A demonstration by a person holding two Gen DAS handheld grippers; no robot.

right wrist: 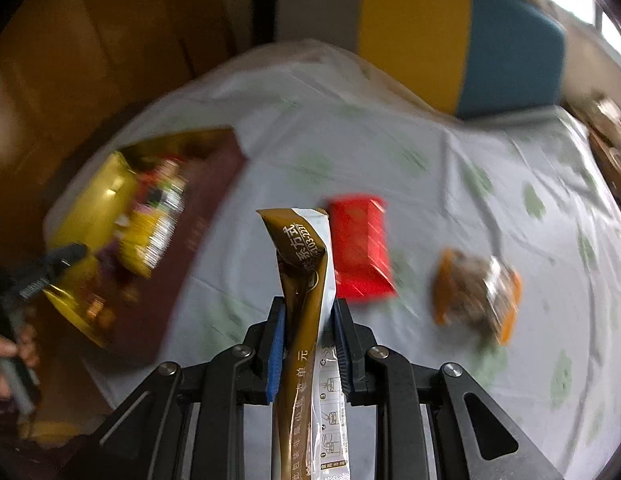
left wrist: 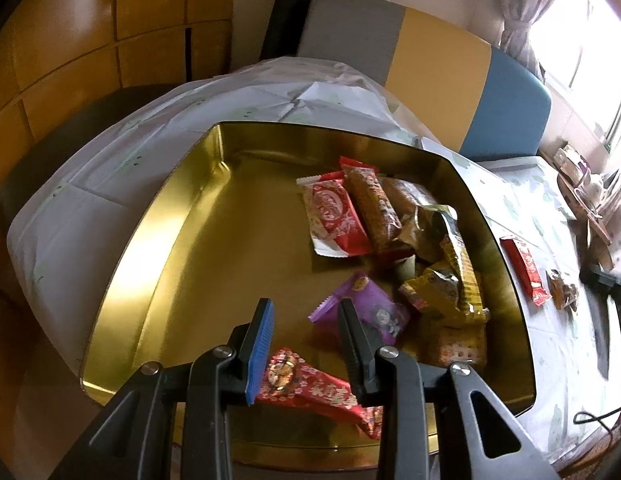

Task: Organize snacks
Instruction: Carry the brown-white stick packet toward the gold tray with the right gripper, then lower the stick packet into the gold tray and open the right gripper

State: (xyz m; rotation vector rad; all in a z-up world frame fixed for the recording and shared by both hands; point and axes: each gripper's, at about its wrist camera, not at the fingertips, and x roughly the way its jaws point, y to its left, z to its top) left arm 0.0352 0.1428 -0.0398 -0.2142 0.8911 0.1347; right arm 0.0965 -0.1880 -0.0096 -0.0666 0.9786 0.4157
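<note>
1. While my right gripper [right wrist: 308, 312] is clamping a long brown-and-white stick sachet [right wrist: 306, 280], I am seeing the sachet standing up between the two pads, its crimped top bending over to the left and its printed lower length running down past the jaws toward the camera.
2. I am reading the sachet as glossy foil: one face golden brown with pale characters, the other white with small line drawings.
3. I am holding it above a pale tablecloth with faded green prints [right wrist: 430, 168], clear of the cloth.
4. Just beyond the sachet, a flat red foil packet [right wrist: 360, 248] is lying on the cloth, and farther right a blurred orange-edged clear packet of dark pieces [right wrist: 476, 294] is lying apart from it.
5. I am seeing my left gripper [left wrist: 304, 312] hanging over a wide, shallow gold tin tray [left wrist: 182, 216] with its jaws standing apart and nothing between the pads.
6. Inside the tray, a purple crimped wrapper [left wrist: 374, 300] is lying just past the fingertips, and a red patterned packet with a gold medallion [left wrist: 310, 388] is lying beneath the jaws.
7. Toward the tray's far right side, a red-and-white wafer packet [left wrist: 334, 216], a brown biscuit roll [left wrist: 374, 208] and crumpled yellow-gold wrappers [left wrist: 450, 280] are crowding together, some overlapping.
8. In the right view, the tray is showing at the left, blurred, with a hand [right wrist: 6, 354] at the frame edge gripping the other tool.
</note>
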